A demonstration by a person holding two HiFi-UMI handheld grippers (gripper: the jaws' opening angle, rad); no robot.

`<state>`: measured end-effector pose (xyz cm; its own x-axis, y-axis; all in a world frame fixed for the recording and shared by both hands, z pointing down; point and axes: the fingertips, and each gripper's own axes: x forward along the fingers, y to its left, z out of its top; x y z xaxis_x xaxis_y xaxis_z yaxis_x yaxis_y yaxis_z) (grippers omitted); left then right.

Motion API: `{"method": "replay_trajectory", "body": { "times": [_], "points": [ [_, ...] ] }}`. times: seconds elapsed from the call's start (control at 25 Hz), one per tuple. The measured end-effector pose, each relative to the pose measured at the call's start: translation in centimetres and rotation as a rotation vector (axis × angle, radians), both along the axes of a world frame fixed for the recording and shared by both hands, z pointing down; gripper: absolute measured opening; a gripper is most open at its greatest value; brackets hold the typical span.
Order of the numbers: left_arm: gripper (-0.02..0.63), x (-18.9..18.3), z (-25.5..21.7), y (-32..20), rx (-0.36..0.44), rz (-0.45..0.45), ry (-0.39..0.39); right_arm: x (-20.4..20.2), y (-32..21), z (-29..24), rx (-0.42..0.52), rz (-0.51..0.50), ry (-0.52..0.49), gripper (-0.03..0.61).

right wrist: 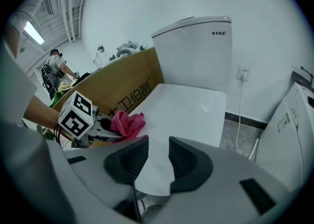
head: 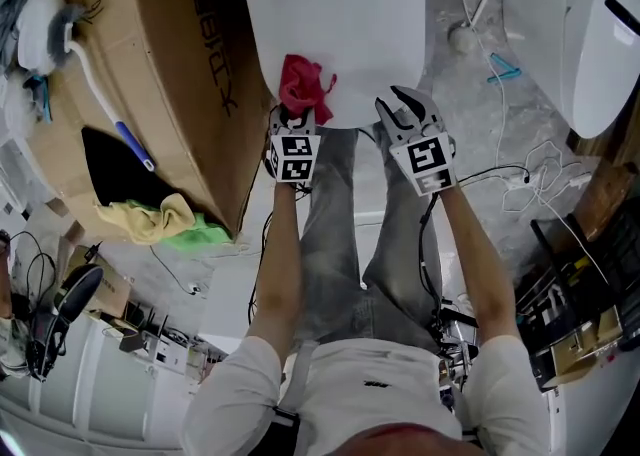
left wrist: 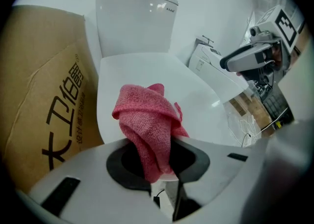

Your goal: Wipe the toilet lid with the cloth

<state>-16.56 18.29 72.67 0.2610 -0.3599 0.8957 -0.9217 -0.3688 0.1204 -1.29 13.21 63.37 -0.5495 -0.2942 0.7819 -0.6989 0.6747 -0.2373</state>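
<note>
The toilet lid is down, white, and closed over the bowl, with the tank standing at its far end. The left gripper has its jaws clamped on a red cloth. The cloth rises from the jaws in a loose bunch. It sits at the near edge of the lid, toward the left corner. Contact between cloth and lid surface cannot be confirmed.

The right gripper is positioned over the near right corner of the lid. Its jaws stand a narrow gap apart and hold nothing; only the lid's edge shows through the gap. The two grippers are side by side, near each other but apart.

A large cardboard box stands just left of the toilet. A brush with a white handle lies across its top. Yellow and green cloths lie bunched at its near side. A wall socket is mounted right of the tank.
</note>
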Motion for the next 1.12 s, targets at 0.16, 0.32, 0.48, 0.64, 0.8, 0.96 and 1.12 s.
{"method": "replay_trajectory", "body": {
  "times": [0.16, 0.32, 0.48, 0.64, 0.8, 0.96, 1.12],
  "points": [
    [0.103, 3.0, 0.0, 0.5, -0.001, -0.01, 0.011, 2.3, 0.4, 0.1, -0.001, -0.001, -0.007, 0.141],
    [0.103, 5.9, 0.2, 0.8, 0.0, -0.008, 0.024, 4.6, 0.9, 0.2, -0.003, -0.002, -0.008, 0.141],
    [0.103, 8.9, 0.2, 0.9, 0.004, -0.001, 0.032, 7.0, 1.4, 0.1, -0.025, 0.035, -0.013, 0.141],
    [0.103, 10.9, 0.3, 1.0, 0.007, 0.006, 0.031, 9.1, 1.8, 0.1, -0.027, 0.051, -0.013, 0.141],
    [0.103, 12.6, 0.3, 1.0, 0.006, 0.011, 0.028, 11.2, 1.9, -0.2, -0.022, 0.065, -0.016, 0.141],
    [0.103, 14.3, 0.2, 0.9, 0.006, 0.026, 0.034, 12.7, 2.1, -0.6, -0.018, 0.079, -0.018, 0.141],
    [0.103, 16.6, -0.1, 0.5, -0.001, 0.076, 0.052, 13.6, 2.1, -1.3, -0.01, 0.084, -0.019, 0.141]
  ]
}}
